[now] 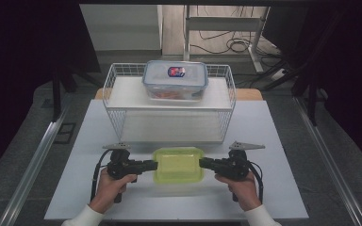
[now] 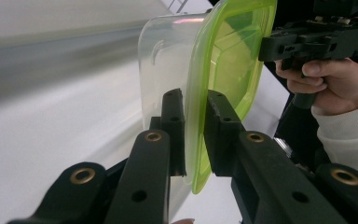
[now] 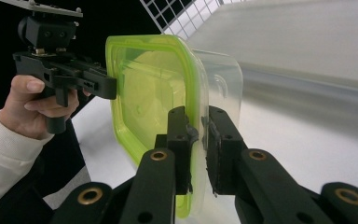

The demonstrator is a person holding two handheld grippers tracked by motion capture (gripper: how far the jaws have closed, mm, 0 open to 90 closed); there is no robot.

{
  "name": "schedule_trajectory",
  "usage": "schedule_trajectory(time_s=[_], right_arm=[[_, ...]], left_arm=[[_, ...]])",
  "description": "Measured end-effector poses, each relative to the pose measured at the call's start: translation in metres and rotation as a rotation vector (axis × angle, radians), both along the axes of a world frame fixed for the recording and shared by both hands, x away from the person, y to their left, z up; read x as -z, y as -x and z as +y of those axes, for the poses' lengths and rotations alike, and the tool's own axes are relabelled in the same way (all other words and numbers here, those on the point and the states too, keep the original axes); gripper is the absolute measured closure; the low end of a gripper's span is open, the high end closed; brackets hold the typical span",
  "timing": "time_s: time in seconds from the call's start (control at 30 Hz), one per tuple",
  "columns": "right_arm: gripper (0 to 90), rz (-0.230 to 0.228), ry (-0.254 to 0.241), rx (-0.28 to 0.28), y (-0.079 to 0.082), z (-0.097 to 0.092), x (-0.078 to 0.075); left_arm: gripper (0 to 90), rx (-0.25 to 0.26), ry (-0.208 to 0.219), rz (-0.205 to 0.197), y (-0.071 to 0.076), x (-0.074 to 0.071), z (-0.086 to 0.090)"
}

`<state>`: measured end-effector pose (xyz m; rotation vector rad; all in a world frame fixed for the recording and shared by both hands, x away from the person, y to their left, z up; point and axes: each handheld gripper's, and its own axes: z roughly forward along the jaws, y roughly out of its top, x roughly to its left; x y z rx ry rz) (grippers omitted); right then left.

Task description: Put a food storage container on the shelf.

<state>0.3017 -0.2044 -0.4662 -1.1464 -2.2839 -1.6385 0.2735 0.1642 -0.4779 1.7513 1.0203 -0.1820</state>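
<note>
We hold the green-lidded clear container [image 1: 178, 164] between us, its long axis running left to right across the white table [image 1: 264, 141], so each short end faces one of our grippers. The left gripper [image 1: 152, 165] has its jaws closed on the lid's rim at the left end; in the left gripper view the green rim [image 2: 196, 116] sits pinched between the two black jaws. The right gripper [image 1: 204, 163] is clamped the same way on the opposite end, with the rim [image 3: 197, 130] caught between its jaws in the right gripper view. Neither hand is nearer than the other: the container lies squarely between them, at the near edge of the table.

Straight ahead of it stands the white wire basket shelf [image 1: 169, 101], with a blue-lidded container [image 1: 175, 79] already on its upper tier. We judge that the coming move turns on keeping both ends level as we carry the container forward, since the shelf lies directly beyond it.
</note>
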Motion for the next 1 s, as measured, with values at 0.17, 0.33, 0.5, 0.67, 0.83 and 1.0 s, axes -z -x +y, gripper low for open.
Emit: schedule_trajectory(time_s=[0.17, 0.33, 0.5, 0.67, 0.83, 1.0], right_arm=[[80.4, -0.03, 0.005, -0.009, 0.002, 0.0, -0.008], [80.4, -0.071, 0.007, -0.011, 0.003, 0.0, -0.021], [80.4, -0.071, 0.009, -0.003, 0.001, 0.001, -0.021], [80.3, -0.074, 0.004, -0.005, -0.001, 0.002, -0.024], [80.4, -0.091, -0.018, -0.004, -0.004, 0.003, -0.038], [80.3, -0.124, -0.047, -0.002, -0.008, 0.004, -0.061]], left_arm=[[79.8, 0.014, 0.0, -0.017, 0.001, -0.008, 0.001], [79.8, 0.019, 0.003, -0.041, 0.001, -0.018, 0.001], [79.8, 0.021, -0.007, -0.048, -0.002, -0.021, 0.002], [79.9, 0.022, -0.003, -0.052, -0.006, -0.025, 0.004], [79.8, 0.025, -0.003, -0.08, -0.01, -0.044, 0.006], [79.8, 0.028, -0.003, -0.112, -0.016, -0.069, 0.008]])
